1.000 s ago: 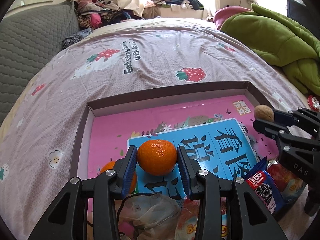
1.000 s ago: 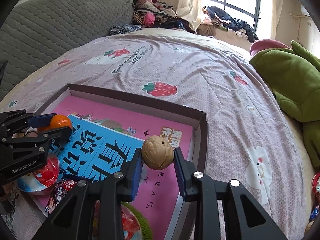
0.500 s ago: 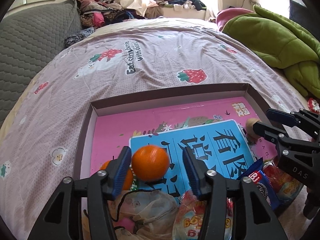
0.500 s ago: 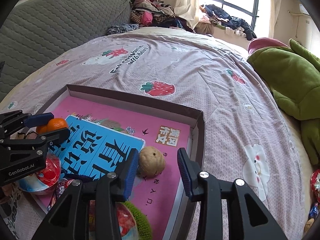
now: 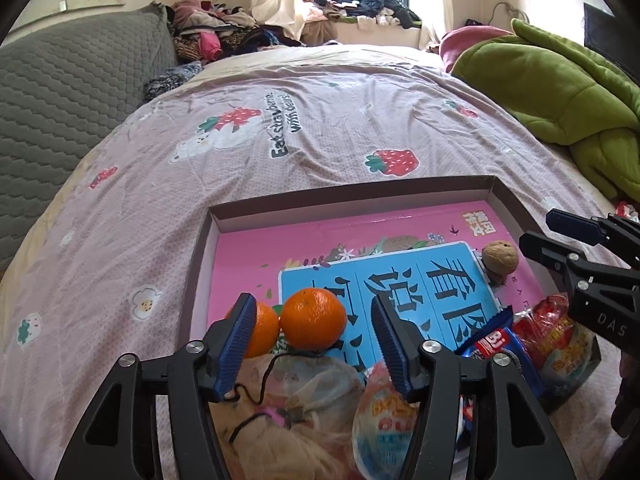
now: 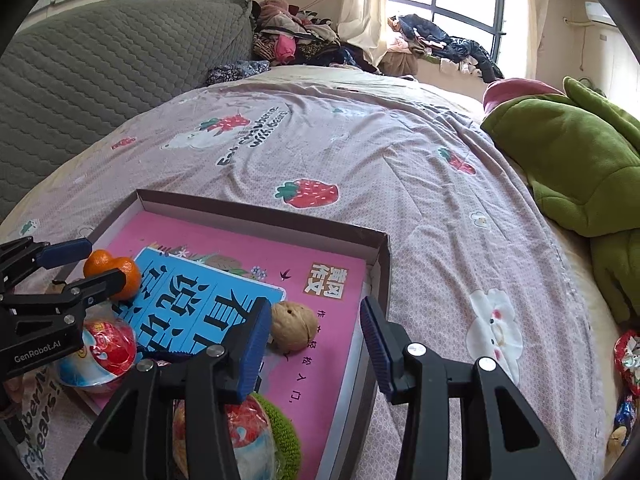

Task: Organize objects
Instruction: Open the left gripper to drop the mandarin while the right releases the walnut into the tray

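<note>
Left gripper (image 5: 314,334) spread wide, holding nothing — a tangerine (image 5: 313,319) sits free between its blue pads, touching a second tangerine (image 5: 262,328) near the tray's (image 5: 352,196) left edge. Right gripper (image 6: 314,346) equally wide — the walnut (image 6: 293,328) rests on the pink floor just beside its left pad, toward the tray's right edge.

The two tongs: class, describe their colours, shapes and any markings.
Both the left tongs and right tongs are matt black angular frames with triangular cut-outs, silver screws and ribbed blue pads. The left body reads "GenRobot.AI"; the right shows "DAS". No cables or sleeves visible.
</note>
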Motion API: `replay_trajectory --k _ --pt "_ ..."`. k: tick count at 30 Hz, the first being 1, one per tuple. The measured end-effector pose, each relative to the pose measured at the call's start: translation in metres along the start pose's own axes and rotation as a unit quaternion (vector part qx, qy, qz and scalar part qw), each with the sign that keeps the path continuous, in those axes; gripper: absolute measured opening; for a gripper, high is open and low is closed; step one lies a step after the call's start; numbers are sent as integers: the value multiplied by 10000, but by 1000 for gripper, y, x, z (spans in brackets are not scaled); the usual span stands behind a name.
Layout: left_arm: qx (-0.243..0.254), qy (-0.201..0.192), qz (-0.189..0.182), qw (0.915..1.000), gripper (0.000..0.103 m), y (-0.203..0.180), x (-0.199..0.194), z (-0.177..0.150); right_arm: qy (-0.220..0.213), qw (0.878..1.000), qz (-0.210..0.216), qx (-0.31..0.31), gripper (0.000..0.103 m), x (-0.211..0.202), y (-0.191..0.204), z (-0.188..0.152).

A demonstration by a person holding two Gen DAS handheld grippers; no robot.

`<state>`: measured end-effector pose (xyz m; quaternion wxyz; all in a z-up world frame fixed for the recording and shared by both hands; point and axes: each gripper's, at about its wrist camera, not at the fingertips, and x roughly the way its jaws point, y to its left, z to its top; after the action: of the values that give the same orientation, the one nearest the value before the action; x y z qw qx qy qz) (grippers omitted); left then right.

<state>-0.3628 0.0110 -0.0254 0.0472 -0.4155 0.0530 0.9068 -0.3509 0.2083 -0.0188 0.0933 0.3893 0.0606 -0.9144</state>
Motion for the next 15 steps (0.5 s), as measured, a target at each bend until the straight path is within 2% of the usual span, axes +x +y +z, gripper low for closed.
replay_trajectory --k 6,10,15 --pt "31 -62 9 10000 64 -4 -15 -4 -129 9999 52 38 46 -18 5 2" --pt "66 -113 -30 9999 64 -9 -26 -7 -195 9998 87 46 51 -29 10 2" --pt "100 -305 -31 9995 64 -12 -48 -8 -332 9994 118 65 51 -46 13 3"
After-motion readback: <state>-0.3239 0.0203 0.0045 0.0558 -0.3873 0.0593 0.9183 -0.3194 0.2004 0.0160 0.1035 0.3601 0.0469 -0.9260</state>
